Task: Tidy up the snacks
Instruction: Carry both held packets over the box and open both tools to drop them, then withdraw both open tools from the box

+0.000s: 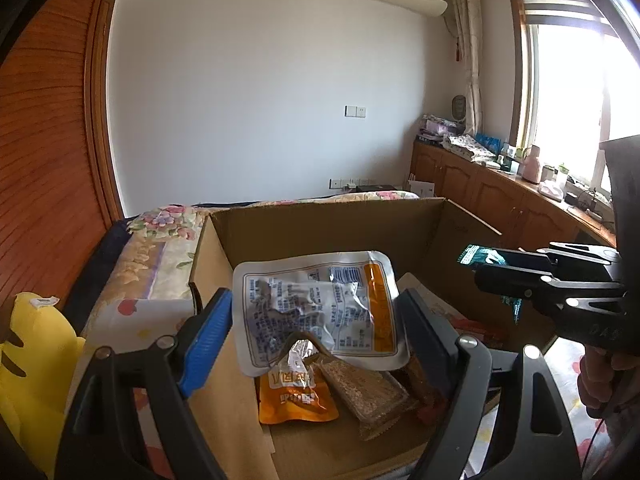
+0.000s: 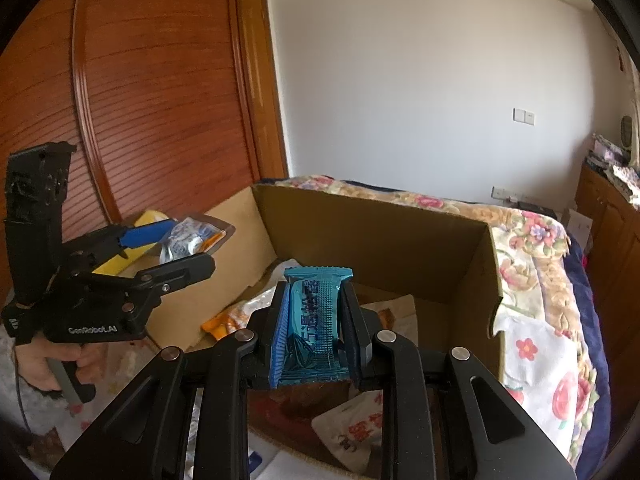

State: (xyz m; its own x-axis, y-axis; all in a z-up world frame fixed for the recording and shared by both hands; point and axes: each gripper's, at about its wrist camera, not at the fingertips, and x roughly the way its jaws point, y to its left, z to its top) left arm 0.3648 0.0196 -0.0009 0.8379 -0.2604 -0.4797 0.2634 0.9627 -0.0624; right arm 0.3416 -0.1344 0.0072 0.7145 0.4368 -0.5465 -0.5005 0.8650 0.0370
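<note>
Over the cardboard box [image 1: 320, 220], centre frame: left gripper [image 1: 316, 320] is pinching a silver-and-orange pouch [image 1: 320, 308]; right gripper [image 2: 314, 320] is clamping a teal snack bar [image 2: 314, 312] above loose packets.

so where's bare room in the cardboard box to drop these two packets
Bare floor shows along the open brown cardboard box's back wall and far right corner. The near half is crowded: orange foil pouch, clear-wrapped brown cake, white pouch.
</note>
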